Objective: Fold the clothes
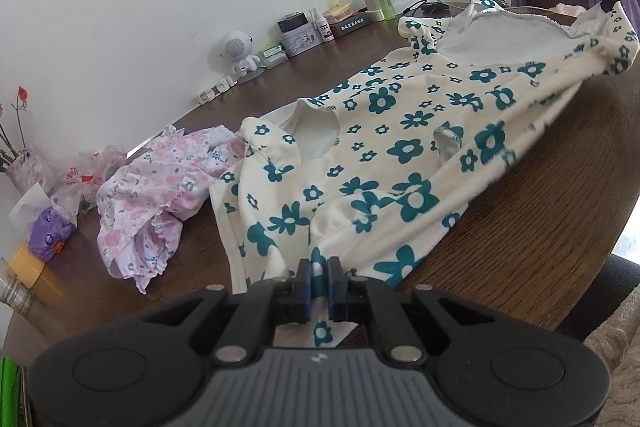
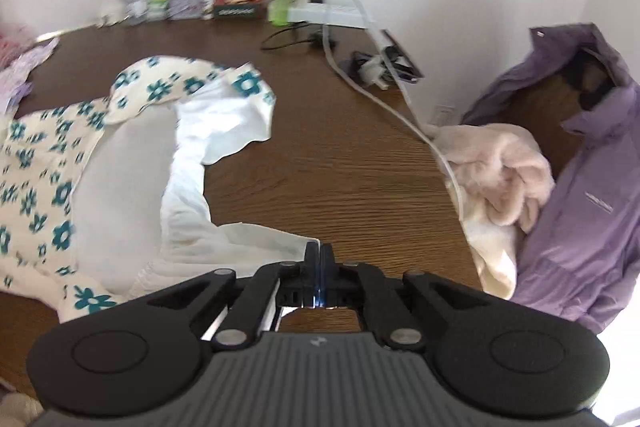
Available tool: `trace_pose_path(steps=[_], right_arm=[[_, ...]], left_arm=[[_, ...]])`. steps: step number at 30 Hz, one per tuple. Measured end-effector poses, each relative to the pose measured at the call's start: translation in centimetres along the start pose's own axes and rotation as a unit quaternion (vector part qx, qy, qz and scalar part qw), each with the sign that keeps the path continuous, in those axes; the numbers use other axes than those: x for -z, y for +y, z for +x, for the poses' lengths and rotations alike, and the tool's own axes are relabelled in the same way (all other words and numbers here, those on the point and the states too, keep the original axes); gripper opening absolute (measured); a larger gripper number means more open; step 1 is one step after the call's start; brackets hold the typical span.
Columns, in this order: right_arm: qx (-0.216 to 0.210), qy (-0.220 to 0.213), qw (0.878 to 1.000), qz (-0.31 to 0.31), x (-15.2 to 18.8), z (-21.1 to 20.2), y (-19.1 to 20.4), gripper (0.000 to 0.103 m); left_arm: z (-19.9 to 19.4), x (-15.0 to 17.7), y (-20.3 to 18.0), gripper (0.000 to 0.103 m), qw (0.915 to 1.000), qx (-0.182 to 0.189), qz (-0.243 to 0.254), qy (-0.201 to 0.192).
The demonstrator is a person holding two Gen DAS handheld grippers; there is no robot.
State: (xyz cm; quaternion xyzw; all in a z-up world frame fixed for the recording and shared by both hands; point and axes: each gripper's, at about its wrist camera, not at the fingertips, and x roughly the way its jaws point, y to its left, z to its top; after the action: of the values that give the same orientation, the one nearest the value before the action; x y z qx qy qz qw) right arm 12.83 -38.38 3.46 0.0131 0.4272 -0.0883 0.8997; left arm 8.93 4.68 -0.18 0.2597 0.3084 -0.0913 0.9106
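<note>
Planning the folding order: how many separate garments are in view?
4: the teal-flowered garment held by both grippers, pink floral garment beside it, fluffy cream garment at the table's edge, purple jacket behind. More may be hidden.

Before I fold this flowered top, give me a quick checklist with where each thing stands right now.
1. Left gripper clamped on the flowered top: ok.
2. Right gripper clamped on the white edge: ok.
3. Top flat: not ok, far end lifted and bunched.
4. Pink floral garment apart from the top: not ok, they touch.
5. White cable apart from the top: ok.
</note>
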Motion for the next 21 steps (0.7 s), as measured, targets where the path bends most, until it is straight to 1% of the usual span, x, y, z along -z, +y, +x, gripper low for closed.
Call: trace_pose_path(steps=[1, 3, 4, 5, 6, 7, 8, 9, 11, 14, 15, 16, 17, 19, 20, 21], right_arm=[[-0.003, 0.008, 1.0, 0.005, 0.3, -0.1, -0.3, 0.0], [-0.006, 0.035, 0.999, -0.021, 1.3, 0.3, 0.6, 0.0], [-0.013, 0.045, 0.999, -0.02, 1.5, 0.5, 0.8, 0.004], [-0.022, 0.046, 0.999, -0.013, 1.5, 0.6, 0.8, 0.008], [-0.033, 0.033, 0.999, -0.004, 1.3, 0.5, 0.7, 0.01], [-0.043, 0.015, 0.999, 0.006, 0.9, 0.3, 0.7, 0.017], [-0.05, 0.001, 0.999, 0.012, 0.5, 0.3, 0.6, 0.021], [-0.058, -0.005, 0.998, 0.011, 0.0, 0.6, 0.7, 0.021], [-0.075, 0.004, 0.997, -0.006, -0.8, 1.9, 1.4, 0.023], [-0.079, 0.035, 0.995, -0.039, -1.6, 4.4, 2.9, 0.025], [-0.078, 0.044, 0.995, -0.045, -1.7, 5.1, 3.2, 0.025], [-0.075, 0.053, 0.995, -0.05, -1.6, 5.5, 3.4, 0.015], [-0.072, 0.06, 0.994, -0.053, -1.6, 5.9, 3.5, 0.0], [-0.064, 0.057, 0.995, -0.052, -1.4, 5.6, 3.3, 0.0], [-0.054, 0.047, 0.996, -0.047, -1.5, 5.1, 3.0, 0.0], [-0.037, 0.029, 0.998, -0.034, -1.7, 4.4, 2.3, 0.0]], left_arm=[[0.0, 0.0, -0.1, 0.005, 1.0, -0.001, 0.002, 0.0], [-0.1, 0.0, -0.4, 0.004, 1.0, -0.002, 0.007, -0.001], [-0.1, 0.0, -0.4, 0.004, 1.0, -0.003, 0.009, -0.001], [0.0, 0.0, -0.2, 0.004, 1.0, -0.002, 0.008, -0.001], [0.0, 0.0, -0.2, 0.004, 1.0, -0.001, 0.006, -0.001], [0.0, 0.0, -0.1, 0.004, 1.0, 0.0, 0.005, 0.0], [0.0, 0.0, -0.2, 0.004, 1.0, 0.0, 0.006, 0.0], [0.0, 0.0, -0.2, 0.004, 1.0, 0.0, 0.007, 0.0], [0.0, 0.0, -0.2, 0.004, 1.0, 0.0, 0.009, 0.0], [0.0, 0.0, -0.2, 0.004, 1.0, 0.0, 0.009, 0.0], [0.0, 0.0, -0.1, 0.004, 1.0, 0.001, 0.009, 0.0], [0.0, 0.0, -0.2, 0.004, 1.0, 0.002, 0.009, 0.0], [0.0, -0.1, -0.2, 0.004, 1.0, 0.002, 0.009, 0.0], [0.0, -0.1, -0.2, 0.004, 1.0, 0.003, 0.008, 0.001], [0.0, -0.1, -0.2, 0.004, 1.0, 0.003, 0.008, 0.001], [0.0, -0.1, -0.2, 0.004, 1.0, 0.002, 0.008, 0.002]])
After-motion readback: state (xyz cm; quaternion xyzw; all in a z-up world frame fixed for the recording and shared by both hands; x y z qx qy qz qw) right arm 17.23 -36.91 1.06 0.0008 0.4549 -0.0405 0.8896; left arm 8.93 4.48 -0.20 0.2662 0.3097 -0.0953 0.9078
